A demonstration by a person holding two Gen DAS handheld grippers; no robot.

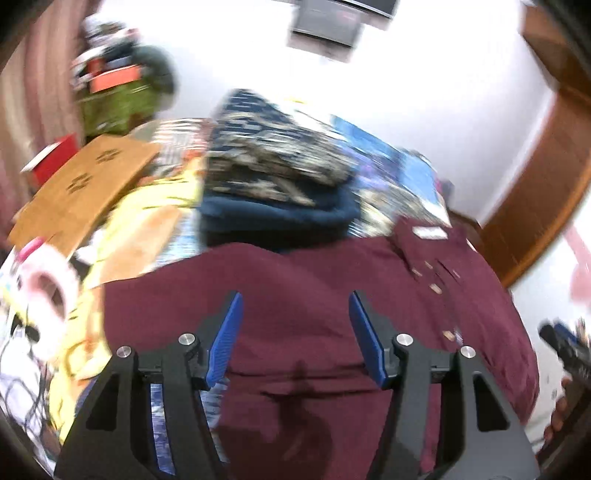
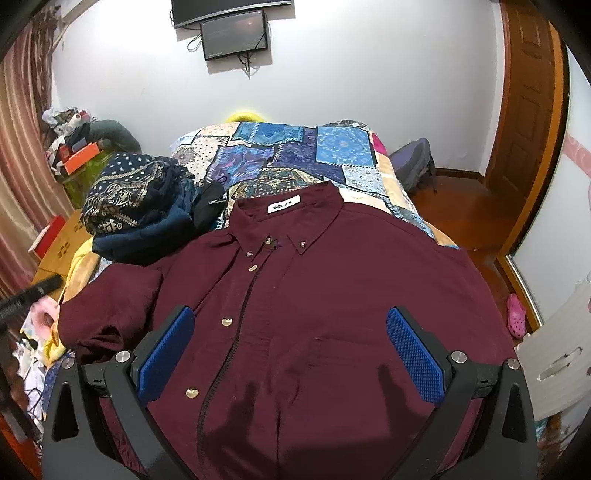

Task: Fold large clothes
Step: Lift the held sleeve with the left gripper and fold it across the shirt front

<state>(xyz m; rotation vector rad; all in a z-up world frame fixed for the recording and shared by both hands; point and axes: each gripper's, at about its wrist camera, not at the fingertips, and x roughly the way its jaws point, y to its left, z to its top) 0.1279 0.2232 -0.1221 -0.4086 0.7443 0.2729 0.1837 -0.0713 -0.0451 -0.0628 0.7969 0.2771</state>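
Both hand-held grippers, left [image 1: 295, 332] and right [image 2: 290, 350], hang with jaws wide and nothing between them, over one maroon shirt [image 2: 314, 314] spread buttoned and front-up on the bed [image 2: 295, 155], collar toward 12 o'clock. Four gold buttons [image 2: 226, 321] show down its placket, and one pile of dark patterned clothes [image 2: 144, 206] touches the shirt's shoulder at 10 o'clock. A patchwork bedspread covers the bed; on the white wall at 12 o'clock hang two screens [image 2: 234, 35], with one wooden door [image 2: 528, 103] at 2 o'clock and a striped curtain [image 2: 18, 155] at 9 o'clock.
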